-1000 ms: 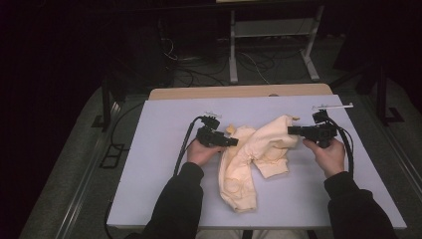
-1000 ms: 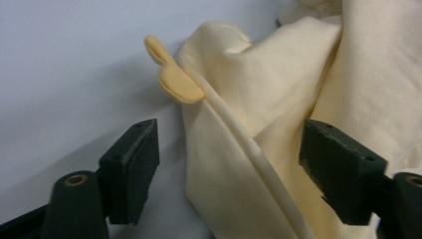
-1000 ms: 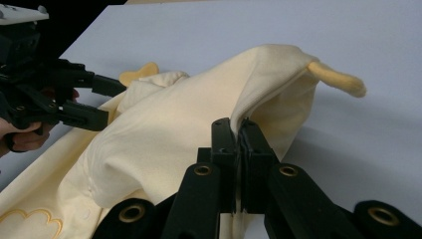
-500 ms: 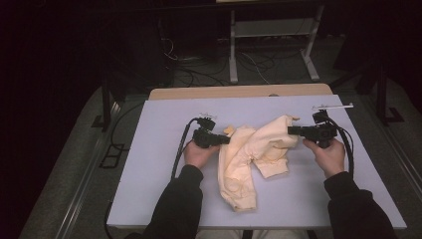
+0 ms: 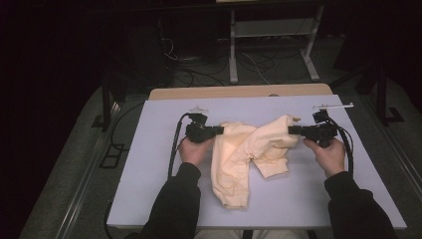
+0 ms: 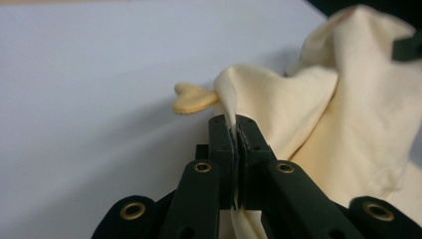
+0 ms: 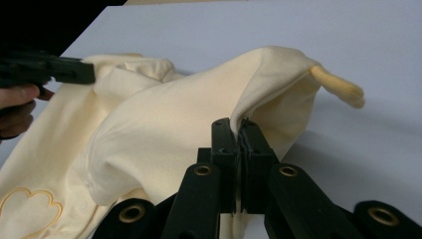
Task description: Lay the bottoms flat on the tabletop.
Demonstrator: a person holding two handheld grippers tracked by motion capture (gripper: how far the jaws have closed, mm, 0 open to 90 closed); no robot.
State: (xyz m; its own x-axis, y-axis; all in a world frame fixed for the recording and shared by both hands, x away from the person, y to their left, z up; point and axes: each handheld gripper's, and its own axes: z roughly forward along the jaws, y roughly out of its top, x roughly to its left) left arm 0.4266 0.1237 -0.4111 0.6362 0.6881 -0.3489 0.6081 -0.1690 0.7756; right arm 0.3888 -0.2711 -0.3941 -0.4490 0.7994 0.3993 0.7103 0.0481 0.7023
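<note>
A cream-yellow garment point(image 5: 251, 149) lies crumpled in the middle of the pale table point(image 5: 149, 149), its lower part trailing toward the front edge. My left gripper point(image 5: 219, 130) pinches the garment's left edge; its jaws have just closed, with a fold of cloth point(image 6: 259, 104) clamped between them. My right gripper point(image 5: 291, 130) is shut on the garment's right edge, where the fabric point(image 7: 199, 129) rises in a peak above the jaws. A small yellow tab point(image 7: 338, 89) sticks out beside that peak. An embroidered outline point(image 7: 27, 204) shows on the lower cloth.
A wooden board point(image 5: 239, 92) borders the table's far edge. Behind it stand a metal frame point(image 5: 271, 45) and loose cables point(image 5: 199, 74) on the dark floor. Each gripper's black cable point(image 5: 174, 144) trails across the table beside the hand.
The left gripper has closed on the garment's left edge and drawn it left and up, spreading the cloth between the two grippers. The right gripper has kept still.
</note>
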